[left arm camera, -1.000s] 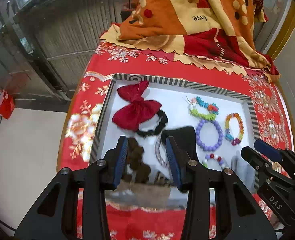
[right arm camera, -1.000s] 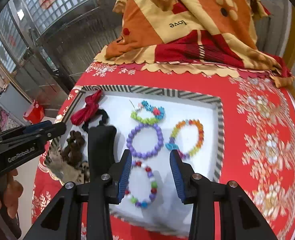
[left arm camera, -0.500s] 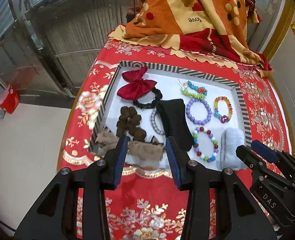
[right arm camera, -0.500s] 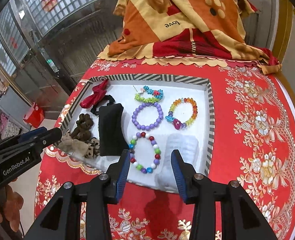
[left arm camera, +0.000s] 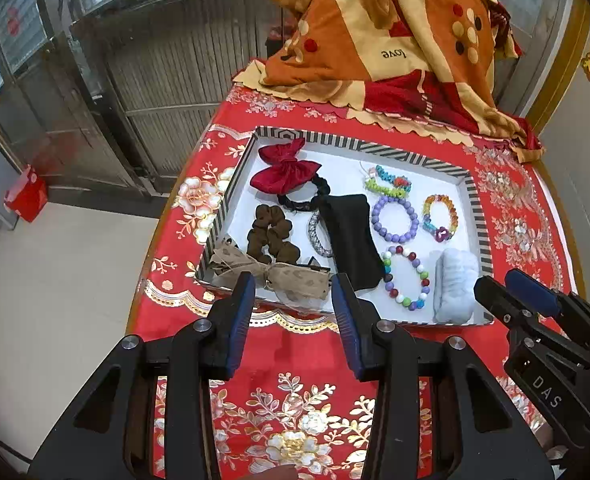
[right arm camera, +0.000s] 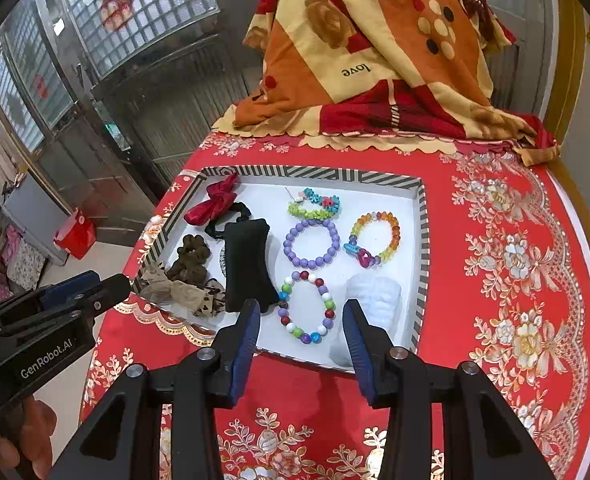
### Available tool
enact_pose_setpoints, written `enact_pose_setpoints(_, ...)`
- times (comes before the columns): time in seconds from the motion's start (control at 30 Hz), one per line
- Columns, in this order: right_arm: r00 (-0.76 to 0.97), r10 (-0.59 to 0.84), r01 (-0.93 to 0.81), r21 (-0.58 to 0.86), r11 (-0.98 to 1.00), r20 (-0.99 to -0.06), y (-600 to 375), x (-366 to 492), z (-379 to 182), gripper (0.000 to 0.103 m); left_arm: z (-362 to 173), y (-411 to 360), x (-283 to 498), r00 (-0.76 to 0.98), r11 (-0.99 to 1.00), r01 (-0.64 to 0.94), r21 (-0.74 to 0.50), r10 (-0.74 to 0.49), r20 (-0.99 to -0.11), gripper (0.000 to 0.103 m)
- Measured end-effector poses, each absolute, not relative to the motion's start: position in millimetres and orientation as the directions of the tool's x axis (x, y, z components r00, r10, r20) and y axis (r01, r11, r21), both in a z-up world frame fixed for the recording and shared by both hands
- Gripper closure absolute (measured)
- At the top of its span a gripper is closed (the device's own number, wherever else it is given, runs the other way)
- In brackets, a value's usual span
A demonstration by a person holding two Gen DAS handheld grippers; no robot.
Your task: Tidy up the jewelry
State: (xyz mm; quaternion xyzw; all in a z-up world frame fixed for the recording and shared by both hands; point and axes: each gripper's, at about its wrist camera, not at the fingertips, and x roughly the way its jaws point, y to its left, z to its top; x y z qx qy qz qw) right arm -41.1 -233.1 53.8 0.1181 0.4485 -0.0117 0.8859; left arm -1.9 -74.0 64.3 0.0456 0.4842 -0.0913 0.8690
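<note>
A white tray with a striped rim (left arm camera: 415, 157) (right arm camera: 311, 171) lies on the red tablecloth. It holds a red bow (left arm camera: 285, 170), a brown scrunchie (left arm camera: 271, 238), a tan bow (left arm camera: 271, 274), a black pad (left arm camera: 351, 236) (right arm camera: 247, 264), a purple bead bracelet (left arm camera: 394, 220) (right arm camera: 311, 242), a rainbow bracelet (right arm camera: 373, 238), a mixed-bead bracelet (right arm camera: 307, 306) and a white pad (left arm camera: 455, 284) (right arm camera: 369, 304). My left gripper (left arm camera: 293, 300) is open and empty, above the cloth near the tray's front edge. My right gripper (right arm camera: 301, 328) is open and empty, before the front edge.
A folded orange, yellow and red blanket (left arm camera: 391, 40) (right arm camera: 375, 60) lies at the table's far end. The floor drops off to the left of the table, with a red bag (left arm camera: 25, 194) on it. Metal doors stand behind.
Both grippers have pulled back and up from over the tray to in front of its near edge. Both stay open and empty. The items in the tray have not moved.
</note>
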Motion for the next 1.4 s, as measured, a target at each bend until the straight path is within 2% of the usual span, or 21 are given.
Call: enact_pose_setpoints(1.4, 0.579, 0.095, 0.113, 0.195, 0.974, -0.810, -230.0, -39.3, 52.1, 0.060, 69.3, -76.6, -4.0, 0.519, 0.980, 0.200, -0.012, -0.117, -0.847, 0.064)
